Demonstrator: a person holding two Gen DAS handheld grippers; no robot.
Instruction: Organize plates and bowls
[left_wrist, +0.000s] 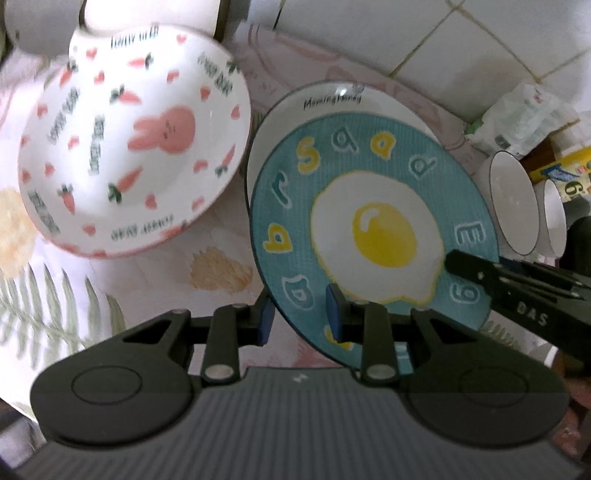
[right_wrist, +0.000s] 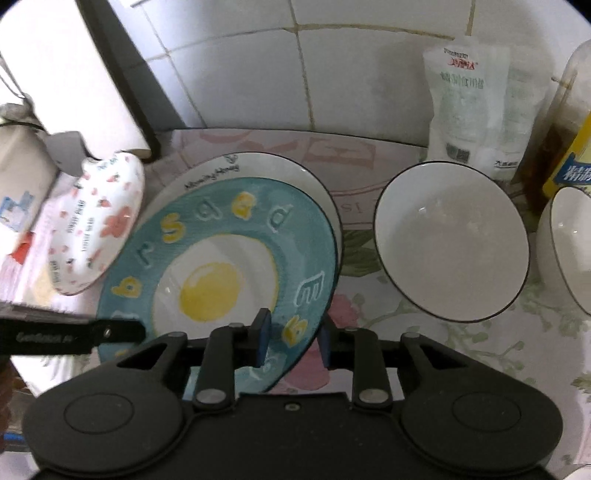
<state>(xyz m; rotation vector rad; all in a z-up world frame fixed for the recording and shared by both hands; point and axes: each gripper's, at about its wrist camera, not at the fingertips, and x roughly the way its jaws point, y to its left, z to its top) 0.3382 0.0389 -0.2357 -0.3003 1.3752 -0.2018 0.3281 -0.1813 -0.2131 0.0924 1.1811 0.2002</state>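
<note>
We see the left gripper (left_wrist: 301, 317) clamped on the teal egg plate's (left_wrist: 369, 221) near rim; the right gripper (right_wrist: 293, 341) straddles the opposite rim, unclamped. Beneath: one white plate (right_wrist: 295, 173). Beyond: one carrot-print bowl (left_wrist: 133, 140), two white bowls (right_wrist: 450, 240).

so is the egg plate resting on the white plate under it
Touching. In the right wrist view the egg plate overlaps the white plate with no gap showing along its far rim; the left wrist view shows the same overlap.

Three plates (right_wrist: 221, 258), seemingly two bowls (right_wrist: 450, 240).
</note>
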